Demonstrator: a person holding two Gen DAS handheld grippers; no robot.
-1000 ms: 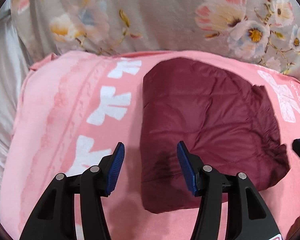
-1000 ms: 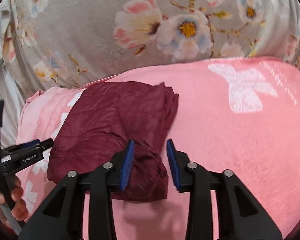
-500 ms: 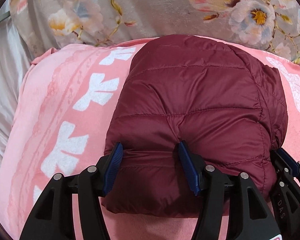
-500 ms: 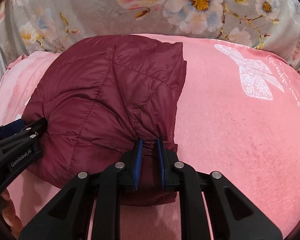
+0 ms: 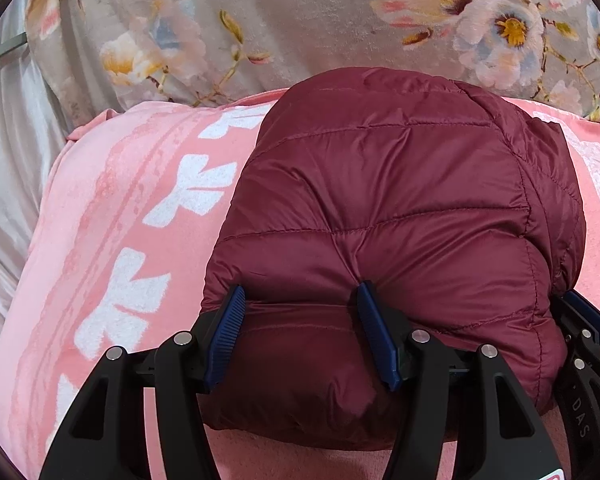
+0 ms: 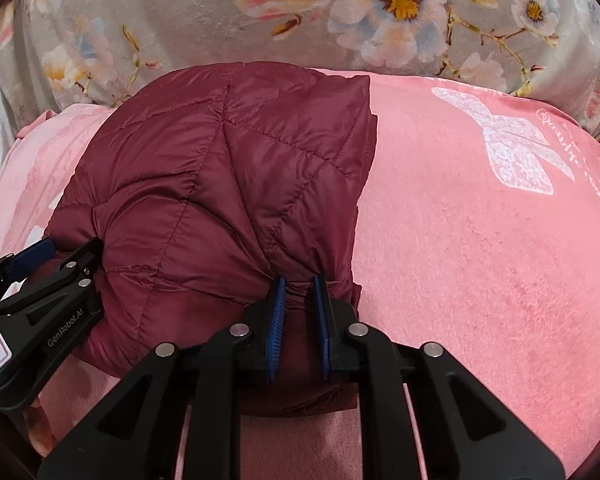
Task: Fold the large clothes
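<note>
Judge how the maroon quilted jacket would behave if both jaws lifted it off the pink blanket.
The maroon quilted jacket puffs between its stitch lines, so it is probably light for its bulk. It bunches where the right gripper pinches it, so it would likely sag and unfold. Its sheen suggests slippery fabric.

Soft, even light — sharp focus, fisheye bending and dark corners.

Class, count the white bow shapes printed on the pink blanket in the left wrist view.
5: four run down the blanket's left side, one lies at the right edge. The jacket may hide more.
</note>
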